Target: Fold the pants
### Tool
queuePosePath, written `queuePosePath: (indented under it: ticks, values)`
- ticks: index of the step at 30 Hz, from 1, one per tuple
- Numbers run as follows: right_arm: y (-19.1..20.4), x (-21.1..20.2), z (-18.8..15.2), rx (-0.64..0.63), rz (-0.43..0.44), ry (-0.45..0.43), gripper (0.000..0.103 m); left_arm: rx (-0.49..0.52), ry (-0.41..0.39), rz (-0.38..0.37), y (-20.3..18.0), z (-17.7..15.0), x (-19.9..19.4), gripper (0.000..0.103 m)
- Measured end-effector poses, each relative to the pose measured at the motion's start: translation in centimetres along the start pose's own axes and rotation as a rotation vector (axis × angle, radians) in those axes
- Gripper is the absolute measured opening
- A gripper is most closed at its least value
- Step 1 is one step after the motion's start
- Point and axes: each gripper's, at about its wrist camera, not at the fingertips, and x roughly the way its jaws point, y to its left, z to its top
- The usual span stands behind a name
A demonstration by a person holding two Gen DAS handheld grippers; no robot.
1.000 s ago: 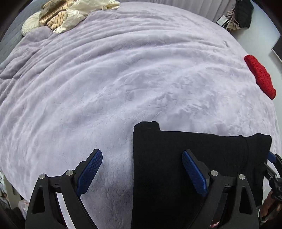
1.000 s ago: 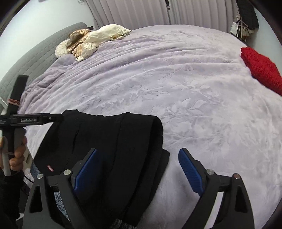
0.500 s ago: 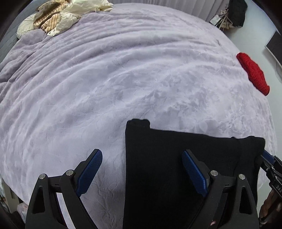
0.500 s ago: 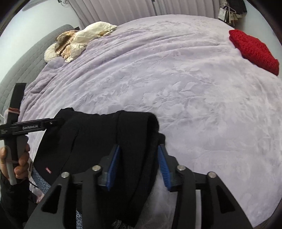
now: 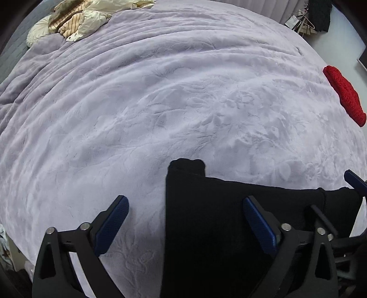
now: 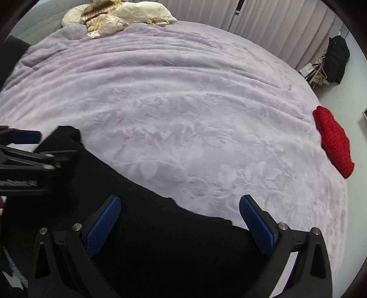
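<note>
The black pants (image 5: pixel 218 229) lie folded into a flat block at the near edge of the lilac bed cover (image 5: pixel 160 103). They also show in the right wrist view (image 6: pixel 149 240). My left gripper (image 5: pixel 185 220) is open over the block's left edge, with one pad over the bed and one over the pants. My right gripper (image 6: pixel 180 220) is open above the block's far edge and holds nothing. The left gripper shows at the left of the right wrist view (image 6: pixel 27 146), and a right gripper fingertip (image 5: pixel 353 181) shows at the right of the left wrist view.
A red knitted item (image 5: pixel 344 96) lies near the bed's right edge, also seen in the right wrist view (image 6: pixel 332 142). Cream and striped bedding (image 5: pixel 80 20) is piled at the head. Dark clothes and hangers (image 6: pixel 332 62) stand past the far corner.
My right gripper closed partway over the pants' right fold, then opened wide again and swung to face across the bed. The pants now lie flatter. The left gripper stayed open in place.
</note>
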Motion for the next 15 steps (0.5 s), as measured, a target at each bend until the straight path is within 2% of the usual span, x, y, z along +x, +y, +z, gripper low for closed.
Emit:
queuePosePath:
  ticks: [3, 4, 5, 7, 8, 10, 13, 15]
  values:
    - [-3.2, 0.0, -1.0, 0.115, 0.030, 0.018, 0.102, -0.017, 0.000, -0.047, 0.8, -0.5, 0.3, 0.103]
    - [-4.1, -0.2, -1.3, 0.155, 0.077, 0.015, 0.102, -0.014, -0.005, -0.049, 0.6, -0.7, 0.3, 0.103]
    - [-4.9, 0.0, -1.9, 0.198, 0.125, 0.021, 0.102, -0.004, -0.012, -0.040, 0.3, -0.7, 0.4, 0.103]
    - [-4.7, 0.9, -2.4, 0.210, 0.134, 0.057, 0.102, 0.031, -0.018, 0.003, -0.4, -0.8, 0.7, 0.103]
    - [-4.8, 1.0, -2.5, 0.220, 0.149, 0.055, 0.102, 0.040, -0.024, 0.004, -0.4, -0.8, 0.4, 0.103]
    - [-5.8, -0.9, -2.8, 0.265, 0.202, -0.009, 0.102, 0.020, -0.037, -0.015, 0.4, -0.8, -1.4, 0.103]
    - [-8.1, -4.3, -3.5, 0.322, 0.081, -0.099, 0.102, -0.020, -0.088, -0.040, 2.0, -0.9, -4.0, 0.103]
    - [-9.1, -4.8, -3.9, 0.323, 0.024, -0.098, 0.102, -0.045, -0.108, -0.029, 3.1, -1.2, -4.7, 0.103]
